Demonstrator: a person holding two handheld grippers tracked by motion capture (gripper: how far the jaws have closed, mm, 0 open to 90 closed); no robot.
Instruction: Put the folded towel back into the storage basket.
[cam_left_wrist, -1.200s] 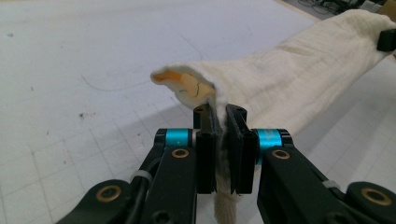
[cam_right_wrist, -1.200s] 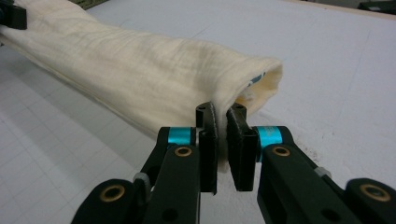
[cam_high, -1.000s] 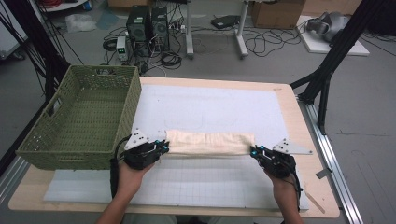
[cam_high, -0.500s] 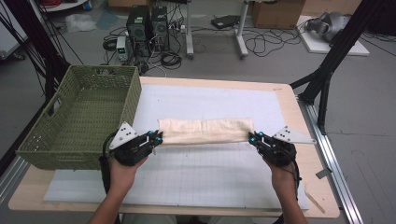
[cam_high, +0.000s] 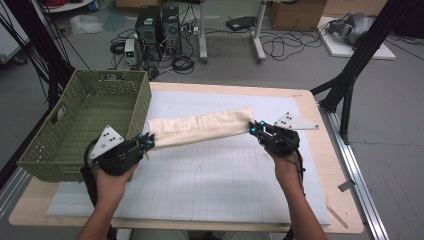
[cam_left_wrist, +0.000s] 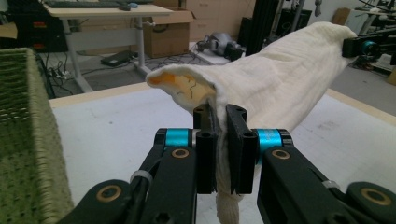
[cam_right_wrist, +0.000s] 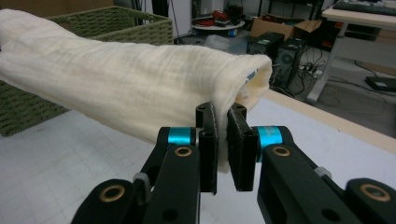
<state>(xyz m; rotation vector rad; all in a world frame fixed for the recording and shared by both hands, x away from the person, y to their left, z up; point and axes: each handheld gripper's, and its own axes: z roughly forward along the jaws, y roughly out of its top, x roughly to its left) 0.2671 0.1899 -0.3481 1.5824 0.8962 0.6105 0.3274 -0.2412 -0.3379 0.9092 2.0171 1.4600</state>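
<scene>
A folded cream cloth (cam_high: 200, 127) hangs stretched in the air above the white mat, held at both ends. My left gripper (cam_high: 148, 141) is shut on its left end, right beside the green basket (cam_high: 60, 150). In the left gripper view the jaws pinch the cloth (cam_left_wrist: 280, 79) and a bit of it hangs below my left gripper (cam_left_wrist: 221, 135). My right gripper (cam_high: 253, 128) is shut on the right end. In the right gripper view the cloth (cam_right_wrist: 116, 79) runs off to the left from my right gripper (cam_right_wrist: 221, 130), with the basket (cam_right_wrist: 112, 23) behind it.
The woven basket is open-topped and sits on the table's left side. A white gridded mat (cam_high: 210, 185) covers the wooden table (cam_high: 345, 220). Black stand legs (cam_high: 350, 75) rise off the right edge. Computers and cables lie on the floor beyond.
Both grippers have risen and moved away from the near edge, lifting the cloth off the mat. The cloth has also shifted left, its left end now by the basket's corner.
</scene>
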